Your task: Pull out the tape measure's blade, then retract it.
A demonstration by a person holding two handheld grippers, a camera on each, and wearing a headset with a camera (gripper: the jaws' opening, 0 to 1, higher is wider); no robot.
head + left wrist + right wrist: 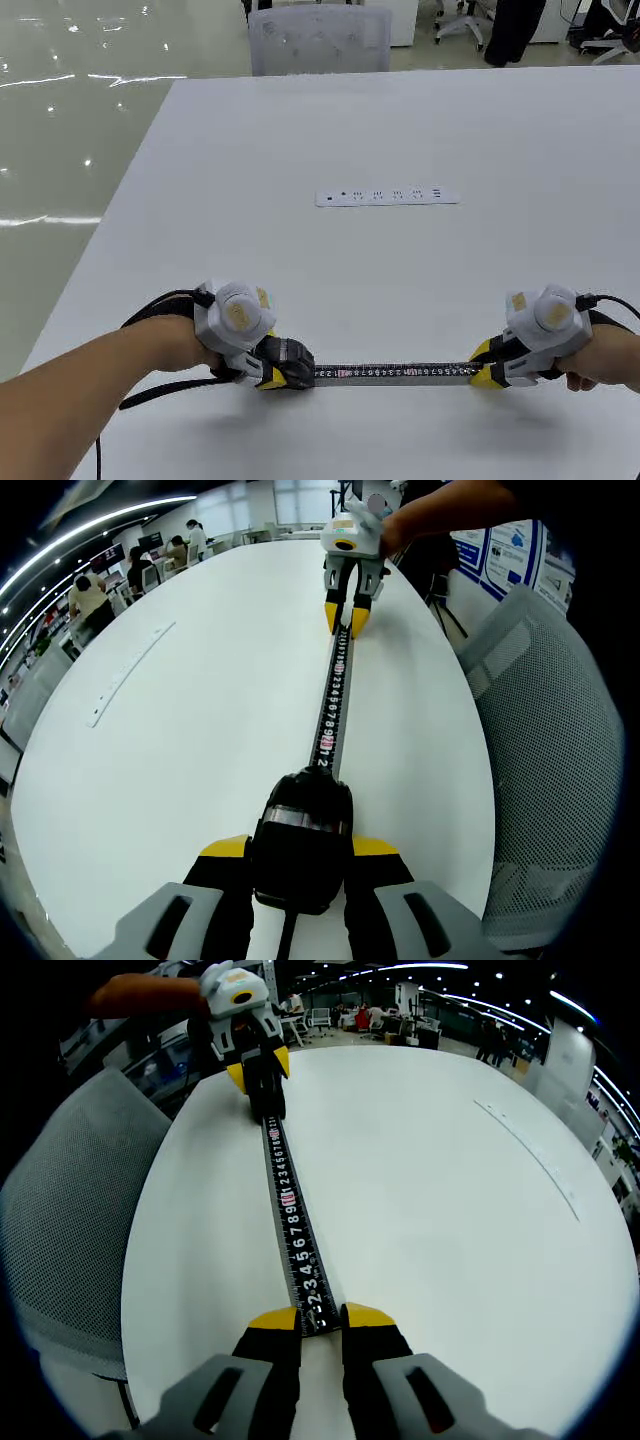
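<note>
left forearm (90, 385): nearest the headset. It comes in from the bottom left, bare, and its hand grips the handle of the left gripper.
left gripper (274, 367): low at the near edge of the table, pointing to the right. The jaws are clamped on the tape measure case (290, 362), with one yellow tip on each side of it.
tape measure case: black, held between the left jaws just over the tabletop, slot facing the right gripper. In the left gripper view it sits square between the tips.
right gripper (484, 364): same near edge, on the right, pointing back at the left one. The jaws are closed down to a narrow gap, and the end of the blade (395, 373) fills that gap.
blade: pulled out, running straight from case to right gripper with the printed scale face up. It lies low along the table; can't tell if it touches.
right hand (605, 355): on the right gripper's handle, at the frame edge.
cables (150, 300): black, looping off the back of the left gripper and lying on the table behind it, away from the blade.
table (400, 120): white and wide.
power strip (388, 197): white, flat on the table, well apart from the blade on the far side and roughly parallel to it.
far chair (320, 40): grey mesh back, pushed up to the table's far end.
near chair (540, 730): grey mesh, just off the table edge on the person's side, beside the grippers.
in the way: the line between the two grippers holds just the blade; the strip and both chairs sit off to the sides.
background: glossy floor (60, 120); seated people (85, 595) at desks far off.
</note>
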